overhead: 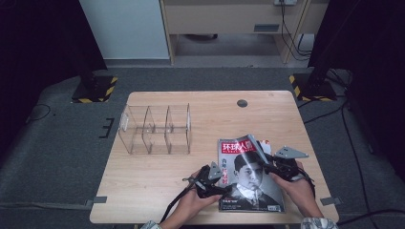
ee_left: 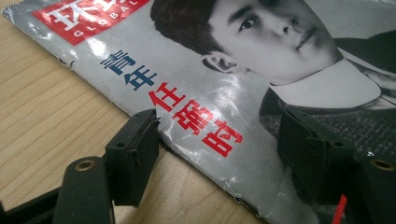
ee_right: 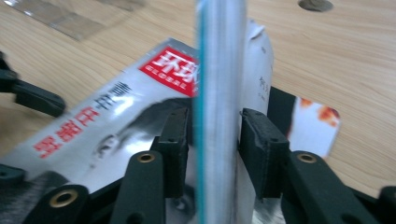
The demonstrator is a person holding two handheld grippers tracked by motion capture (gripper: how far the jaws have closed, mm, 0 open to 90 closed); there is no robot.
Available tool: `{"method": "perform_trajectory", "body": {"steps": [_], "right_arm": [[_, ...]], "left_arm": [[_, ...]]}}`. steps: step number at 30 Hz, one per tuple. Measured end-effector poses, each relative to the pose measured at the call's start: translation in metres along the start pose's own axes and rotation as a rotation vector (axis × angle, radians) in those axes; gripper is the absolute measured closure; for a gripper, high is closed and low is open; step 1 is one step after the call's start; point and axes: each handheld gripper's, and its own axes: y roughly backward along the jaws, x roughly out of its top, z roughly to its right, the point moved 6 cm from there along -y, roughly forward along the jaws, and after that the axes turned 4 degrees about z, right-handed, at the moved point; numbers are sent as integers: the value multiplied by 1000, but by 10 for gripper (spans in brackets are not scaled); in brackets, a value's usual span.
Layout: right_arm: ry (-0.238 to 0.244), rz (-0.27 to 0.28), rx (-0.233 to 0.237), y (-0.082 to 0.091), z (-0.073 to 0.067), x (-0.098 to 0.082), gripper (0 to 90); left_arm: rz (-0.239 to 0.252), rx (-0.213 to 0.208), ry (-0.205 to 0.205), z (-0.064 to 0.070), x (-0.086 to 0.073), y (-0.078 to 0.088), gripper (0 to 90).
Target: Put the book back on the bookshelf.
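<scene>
One magazine (overhead: 249, 174) is the work in hand, lying near the front right of the table (overhead: 157, 186), well apart from the clear plastic organizer (overhead: 155, 130) toward the far left. You should judge it light, thin and floppy; the glossy cover looks slippery and its spine edge is already creased and nicked, so it will likely sag or tear if you lift it by one corner. Take it along an edge, with both sides supported.

Your right gripper (ee_right: 215, 140) straddles the raised right-hand edge of the magazine, which stands upright between the jaws. The jaws are partly closed around it, the pads close on either side; you cannot tell from this blurred view whether they press it yet.

Your left gripper (ee_left: 217, 140) stands open at the spine side, one jaw over bare wood, the other over the cover, gripping nothing.
</scene>
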Motion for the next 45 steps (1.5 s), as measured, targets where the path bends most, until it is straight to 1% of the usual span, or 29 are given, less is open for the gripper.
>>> {"method": "perform_trajectory", "body": {"steps": [1,2,5,6,7,8,10,13,14,16,19,20,22,23,24,26,27,28,29,30,32,33,36,38,39,40,41,42,45], "right_arm": [[2,4,20,-1,-5,1,625],[2,4,20,-1,-5,1,625],[34,-25,-2,-7,-8,-3,548],[34,-25,-2,-7,-8,-3,548],[29,-42,-4,-10,-8,-5,498],[29,-42,-4,-10,-8,-5,498],[46,-88,-32,-14,-6,-13,468],[27,-125,-54,-17,-1,-18,463],[25,-123,-55,-17,1,-17,460],[21,-123,-50,-16,1,-16,462],[36,-111,-57,-12,0,-12,475],[36,-97,-57,-11,0,-10,544],[28,-90,-55,-11,0,-10,569],[-11,-84,-28,-12,-1,-11,579],[-21,-86,-21,-14,-2,-11,576],[-17,-91,-14,-15,-2,-13,557],[-15,-120,-21,-19,-5,-16,491],[-15,-120,-21,-19,-5,-16,491],[35,-149,-51,-22,-5,-18,477],[40,-156,-54,-23,-5,-19,480],[35,-165,-54,-23,-3,-20,501],[28,-174,-64,-24,1,-21,588],[-16,-166,-63,-23,4,-21,647],[-12,-162,-60,-23,5,-21,645],[-19,-174,-65,-24,5,-22,602],[-19,-174,-65,-24,5,-22,602],[-18,-193,-57,-25,4,-24,562],[-21,-195,-55,-26,5,-24,547],[-37,-197,-50,-26,5,-23,577]], "left_arm": [[0,0,-1,0,0,0,287],[0,0,-1,0,0,0,287],[0,0,-1,0,0,0,286],[0,0,-1,0,0,0,287],[0,0,-1,0,0,0,287],[0,0,-1,0,0,0,287],[0,0,-1,0,0,0,286],[0,0,-2,0,0,0,286],[0,0,-2,0,0,0,286],[0,0,-2,0,0,0,286],[0,1,-2,0,0,0,286],[0,1,-2,0,0,0,286],[0,0,-2,0,0,0,286],[0,0,-3,0,0,0,286],[0,-1,-2,0,0,0,286],[0,-1,-2,0,0,0,286],[0,-3,-2,0,0,0,286],[0,-3,-2,0,0,0,286],[0,-4,-3,-1,0,-1,286],[0,-5,-3,-1,1,-1,286],[0,-4,-3,-1,1,-1,287],[0,-4,-2,-1,1,-1,287],[1,-4,-2,-1,1,-2,288],[0,-5,-2,-1,2,-2,288],[0,-6,-2,-2,2,-2,288],[0,-6,-2,-2,2,-2,289],[1,-5,-2,-2,2,-2,289],[1,-5,-2,-2,2,-2,289],[1,-5,-3,-2,2,-3,289]]}}
